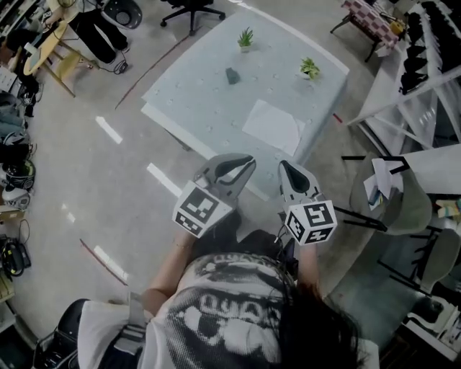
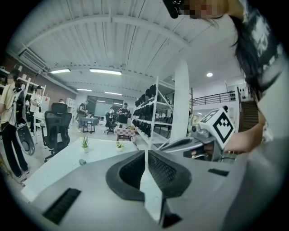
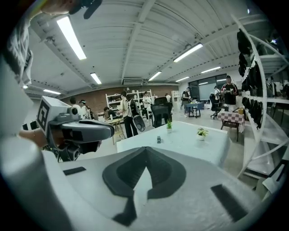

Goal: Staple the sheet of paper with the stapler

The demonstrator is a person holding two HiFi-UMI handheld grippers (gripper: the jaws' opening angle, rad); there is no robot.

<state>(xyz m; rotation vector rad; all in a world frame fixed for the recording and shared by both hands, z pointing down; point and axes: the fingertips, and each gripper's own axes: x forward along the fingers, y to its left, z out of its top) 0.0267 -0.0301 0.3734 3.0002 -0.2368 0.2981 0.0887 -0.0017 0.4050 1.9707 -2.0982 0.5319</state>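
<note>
- The person [image 1: 230, 317], in a printed shirt, fills the bottom edge of the head view. They hold one gripper in each hand over the floor [image 1: 79, 173], short of the table.
- The left gripper [image 1: 247, 163] has its jaws closed. Its own view shows the tips of the left gripper [image 2: 145, 152] touching, with nothing between them.
- The right gripper [image 1: 284, 166] is just beside it. Its jaws are closed and empty too, and the right gripper [image 3: 145, 149] shows its tips meeting in its own view.
- Both grippers point toward the table, with their marker cubes facing up.
- The table [image 1: 187, 79] is pale blue and stands corner-on to the person. Its near corner is hidden behind the grippers.
- The sheet of paper [image 1: 272, 126] lies flat along the table's near right edge. It is the closest thing to the grippers and touches neither.
- The stapler [image 1: 232, 76] is small and dark and sits about mid-table. It is beyond the paper, to the left, and well apart from it.
- The right gripper view also shows the stapler [image 3: 158, 139], alone on the bare tabletop.
- One potted plant [image 1: 310, 68] stands near the table's right corner.
- A second plant [image 1: 245, 37] stands near the far corner.
- An office chair [image 1: 191, 11] stands past the table's far edge.
- A shelving rack [image 1: 432, 50] stands off to the right of the table.
</note>
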